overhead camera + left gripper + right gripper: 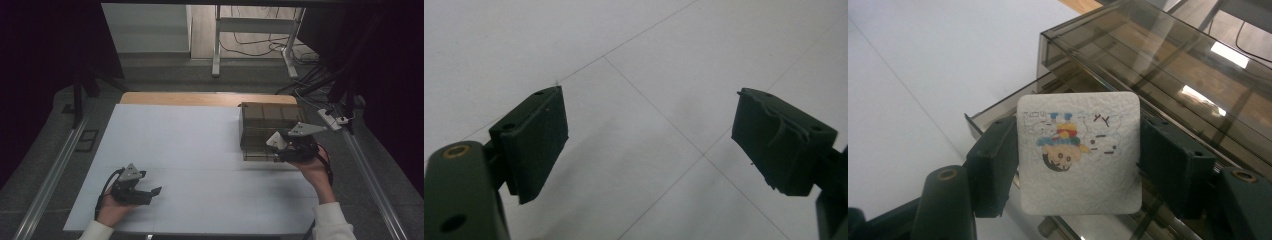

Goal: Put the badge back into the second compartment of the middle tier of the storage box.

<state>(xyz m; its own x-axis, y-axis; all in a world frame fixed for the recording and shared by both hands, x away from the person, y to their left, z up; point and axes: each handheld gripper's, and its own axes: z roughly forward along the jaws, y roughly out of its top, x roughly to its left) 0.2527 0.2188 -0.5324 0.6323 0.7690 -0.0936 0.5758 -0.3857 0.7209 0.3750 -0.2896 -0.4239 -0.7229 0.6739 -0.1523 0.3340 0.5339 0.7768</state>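
Coaster [1079, 152] clamped edgewise in right gripper [1078, 165], poised over open drawer [998, 112] for stowing; left gripper [649, 145] agape, empty, parked.

A white surface [190, 165] with a bare wooden strip [200, 98] along its far edge stands on grey floor [165, 75] in a dim room, dark curtains [45, 60] at both sides, a white metal frame [217, 45], loose cables [250, 50] and a power strip [330, 119] beyond.
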